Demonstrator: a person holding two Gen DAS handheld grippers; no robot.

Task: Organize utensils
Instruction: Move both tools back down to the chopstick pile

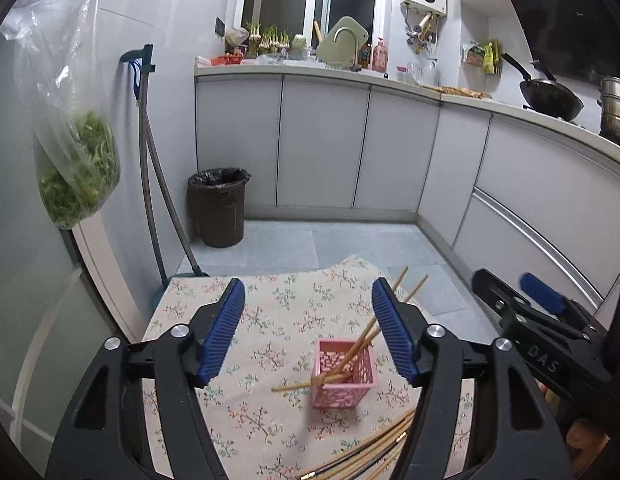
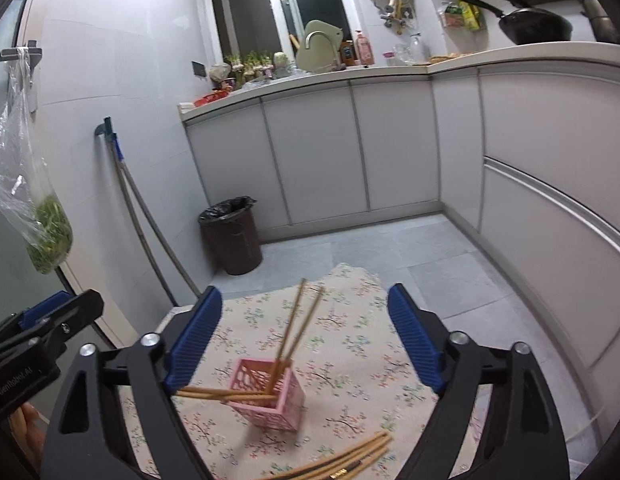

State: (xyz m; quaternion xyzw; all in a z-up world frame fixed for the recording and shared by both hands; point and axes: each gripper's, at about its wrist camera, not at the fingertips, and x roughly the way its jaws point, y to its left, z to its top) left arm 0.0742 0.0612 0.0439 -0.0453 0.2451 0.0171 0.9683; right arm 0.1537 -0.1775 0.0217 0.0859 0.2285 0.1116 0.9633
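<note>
A pink lattice utensil holder [image 1: 343, 376] [image 2: 272, 398] stands on the floral-cloth table [image 1: 270, 320] [image 2: 349, 360]. Several wooden chopsticks [image 1: 365, 334] [image 2: 292, 332] lean in it, some sticking out sideways. A loose pile of chopsticks [image 1: 369, 456] [image 2: 349, 458] lies on the cloth in front of the holder. My left gripper [image 1: 308, 328] is open and empty, above and behind the holder. My right gripper [image 2: 306, 340] is open and empty above the holder; it also shows in the left wrist view [image 1: 529, 300] at the right.
A dark lined bin [image 1: 218, 212] [image 2: 232, 234] stands on the floor by the white cabinets [image 1: 321, 140]. Mop handles [image 1: 154, 200] lean on the left wall. A bag of greens [image 1: 78, 168] hangs at left. The table's far edge drops to the tiled floor.
</note>
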